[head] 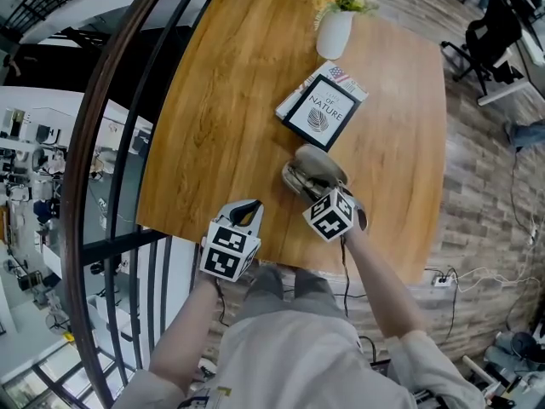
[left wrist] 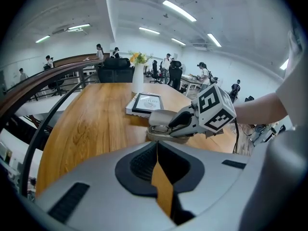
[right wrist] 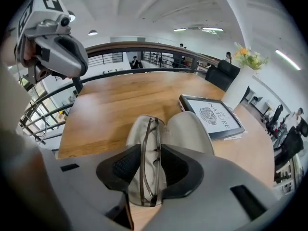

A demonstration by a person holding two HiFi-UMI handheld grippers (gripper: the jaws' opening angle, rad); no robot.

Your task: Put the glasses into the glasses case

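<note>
Your left gripper (left wrist: 157, 150) hangs at the table's (head: 221, 118) near edge, and only its own view shows the jaws pinched together on nothing. Head view just has your right gripper (head: 313, 181) covering the glasses case (head: 317, 162). Its own view shows the glasses (right wrist: 149, 158) folded inside the open case, jaws spread either side, not squeezing.

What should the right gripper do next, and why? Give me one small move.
Probably lift the right gripper straight up with its jaws apart. The folded glasses already lie in the open glasses case, and the pads seem only to flank them, so backing off should leave the lid free to close.
</note>
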